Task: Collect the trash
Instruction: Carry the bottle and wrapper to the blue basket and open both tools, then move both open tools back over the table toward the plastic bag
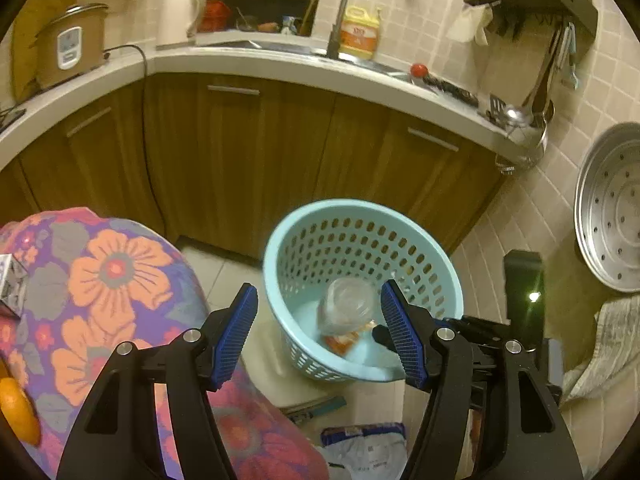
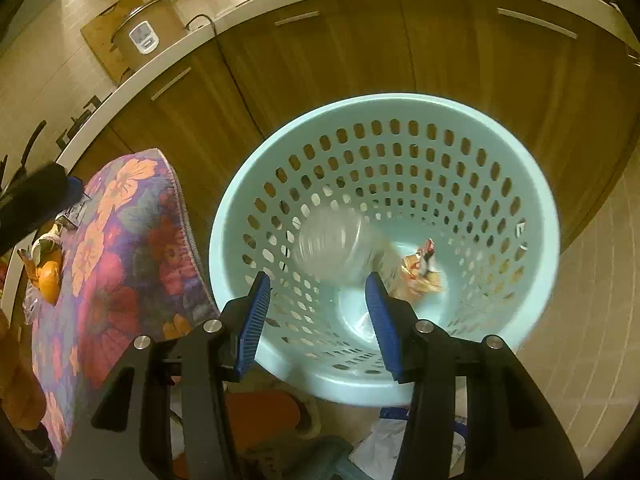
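Note:
A light blue perforated basket [image 1: 440, 264] stands on the floor in front of the wooden cabinets; it also shows in the right wrist view [image 2: 532, 208]. Inside it a clear plastic bottle [image 1: 348, 304] [image 2: 332, 248] is blurred, and an orange crumpled wrapper [image 1: 342, 342] [image 2: 420, 268] lies beside it. My left gripper [image 1: 318, 312] is open and empty, above the basket's near left side. My right gripper [image 2: 318, 288] is open and empty, right above the basket's opening; part of it shows in the left wrist view [image 1: 480, 332].
A table with a flowered cloth [image 1: 120, 280] [image 2: 120, 260] stands left of the basket, with an orange [image 2: 50, 278] and small items on it. A white plastic bag [image 1: 364, 452] lies on the floor below. A counter with a sink [image 1: 280, 46] runs behind. A steel tray [image 1: 612, 208] is at right.

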Action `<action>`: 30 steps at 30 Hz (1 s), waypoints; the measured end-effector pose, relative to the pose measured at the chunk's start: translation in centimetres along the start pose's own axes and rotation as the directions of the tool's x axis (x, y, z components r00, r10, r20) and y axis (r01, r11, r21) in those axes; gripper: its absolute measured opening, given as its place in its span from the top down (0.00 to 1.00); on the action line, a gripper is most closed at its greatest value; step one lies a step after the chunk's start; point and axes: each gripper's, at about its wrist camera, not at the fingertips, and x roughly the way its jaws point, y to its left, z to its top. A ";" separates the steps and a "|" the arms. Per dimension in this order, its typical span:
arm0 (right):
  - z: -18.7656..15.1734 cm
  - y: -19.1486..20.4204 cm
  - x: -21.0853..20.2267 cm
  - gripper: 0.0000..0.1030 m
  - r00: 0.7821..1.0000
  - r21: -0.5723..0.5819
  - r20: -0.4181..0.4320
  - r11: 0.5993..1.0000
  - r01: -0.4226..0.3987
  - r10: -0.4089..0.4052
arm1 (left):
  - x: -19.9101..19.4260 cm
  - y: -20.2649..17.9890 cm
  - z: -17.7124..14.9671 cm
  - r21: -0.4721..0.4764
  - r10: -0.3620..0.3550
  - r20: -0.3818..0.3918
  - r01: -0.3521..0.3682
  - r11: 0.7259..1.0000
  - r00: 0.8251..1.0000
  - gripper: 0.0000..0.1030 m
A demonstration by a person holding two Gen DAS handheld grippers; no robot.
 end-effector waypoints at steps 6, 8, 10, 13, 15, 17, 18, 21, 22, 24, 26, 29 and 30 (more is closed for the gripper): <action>1.3 0.6 1.3 0.55 1.000 -0.002 -0.010 1.000 -0.015 0.015 | -1.2 1.1 0.2 -0.024 0.020 0.026 -0.020 1.000 0.999 0.39; 1.4 1.1 1.0 0.55 1.000 -0.014 0.004 0.999 -0.031 0.031 | -1.7 1.6 0.0 -0.035 0.027 0.038 -0.026 0.999 0.999 0.39; 1.4 1.9 0.7 0.55 0.999 -0.038 0.021 0.999 -0.031 0.032 | -2.6 2.1 -0.2 -0.051 0.033 0.057 -0.030 0.998 0.998 0.39; 1.4 3.0 0.4 0.55 0.999 -0.074 0.033 0.997 -0.022 0.024 | -4.0 2.9 -0.5 -0.072 0.040 0.080 -0.035 0.997 0.996 0.39; 1.4 3.6 0.1 0.55 0.999 -0.088 0.037 0.996 -0.026 0.030 | -4.9 3.4 -0.7 -0.082 0.049 0.094 -0.041 0.996 0.994 0.39; 1.4 4.2 -0.1 0.55 0.998 -0.095 0.043 0.995 -0.031 0.035 | -6.2 4.0 -0.9 -0.094 0.062 0.110 -0.051 0.994 0.992 0.39; 1.4 4.4 -0.2 0.55 0.998 -0.100 0.045 0.995 -0.031 0.036 | -6.8 4.3 -1.0 -0.099 0.064 0.116 -0.053 0.994 0.991 0.39; 1.5 5.2 -0.4 0.55 0.998 -0.119 0.050 0.992 -0.030 0.036 | -8.8 5.5 -1.5 -0.120 0.078 0.147 -0.060 0.991 0.986 0.39; 1.5 5.3 -0.5 0.55 0.998 -0.123 0.052 0.992 -0.032 0.039 | -9.2 5.7 -1.6 -0.122 0.084 0.151 -0.065 0.990 0.985 0.39; 1.4 6.0 -0.9 0.55 0.997 -0.140 0.058 0.989 -0.037 0.046 | -10.5 6.3 -2.1 -0.130 0.107 0.165 -0.086 0.988 0.981 0.39; 1.4 7.2 -1.7 0.55 0.995 -0.167 0.073 0.985 -0.055 0.068 | -11.6 6.8 -2.5 -0.140 0.132 0.178 -0.107 0.984 0.975 0.39; 1.2 9.8 -3.4 0.55 0.987 -0.223 0.105 0.970 -0.093 0.118 | -13.8 7.9 -3.6 -0.157 0.176 0.205 -0.145 0.977 0.963 0.39; 1.1 10.9 -4.0 0.55 0.984 -0.244 0.115 0.964 -0.105 0.137 | -14.3 8.0 -3.9 -0.162 0.187 0.210 -0.154 0.975 0.960 0.39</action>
